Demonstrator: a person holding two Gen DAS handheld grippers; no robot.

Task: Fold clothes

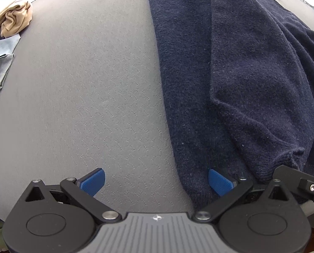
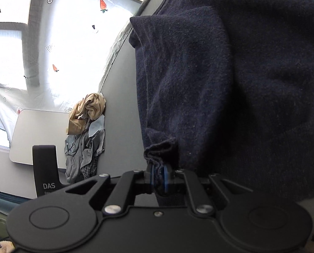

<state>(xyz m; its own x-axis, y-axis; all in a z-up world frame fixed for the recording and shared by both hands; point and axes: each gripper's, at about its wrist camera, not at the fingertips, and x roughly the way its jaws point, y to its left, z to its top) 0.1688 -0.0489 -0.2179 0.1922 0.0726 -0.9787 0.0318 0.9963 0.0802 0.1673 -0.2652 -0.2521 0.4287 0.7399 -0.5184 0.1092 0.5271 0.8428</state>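
Note:
A navy knit sweater [image 1: 241,73] lies on the grey table [image 1: 83,94], filling the right half of the left wrist view. My left gripper [image 1: 157,180] points down over the sweater's left edge and stands open, one blue pad over bare table, the other over the knit. In the right wrist view my right gripper [image 2: 159,178] is shut on a bunched cuff [image 2: 161,149] of the sweater [image 2: 241,84], which hangs up in front of the camera. The right gripper's black body [image 1: 300,181] shows at the lower right of the left wrist view, beside the cuff.
A pile of other clothes, tan [image 1: 13,18] and grey-blue [image 1: 1,63], sits at the table's far left edge; the pile [image 2: 87,130] also shows in the right wrist view. A black stand marked DAS [image 2: 45,168] and a grey panel [image 2: 39,135] are beyond it.

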